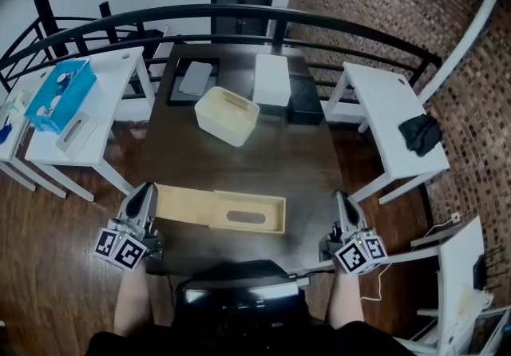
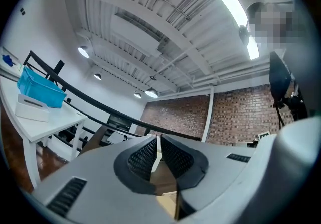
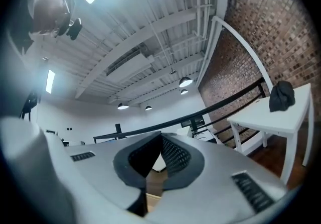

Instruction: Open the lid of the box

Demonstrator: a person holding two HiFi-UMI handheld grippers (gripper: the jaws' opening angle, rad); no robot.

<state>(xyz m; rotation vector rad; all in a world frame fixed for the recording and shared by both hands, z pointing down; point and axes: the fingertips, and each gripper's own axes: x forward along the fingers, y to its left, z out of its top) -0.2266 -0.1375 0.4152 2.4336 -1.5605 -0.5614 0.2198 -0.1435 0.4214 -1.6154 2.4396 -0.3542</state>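
Note:
A cream box stands open-topped on the dark table, towards the back. Its flat light-wood lid, with an oval slot, lies near the front edge between my two grippers. My left gripper is just off the lid's left end; whether it touches, I cannot tell. My right gripper hovers a little beyond the lid's right end. Both point up and away from me. In the gripper views the left gripper and right gripper have their jaws shut together with nothing between them.
Behind the cream box lie a white box, a black box and a grey flat device. White side tables flank the table: a blue basket on the left, a black cloth on the right. A black curved railing runs behind.

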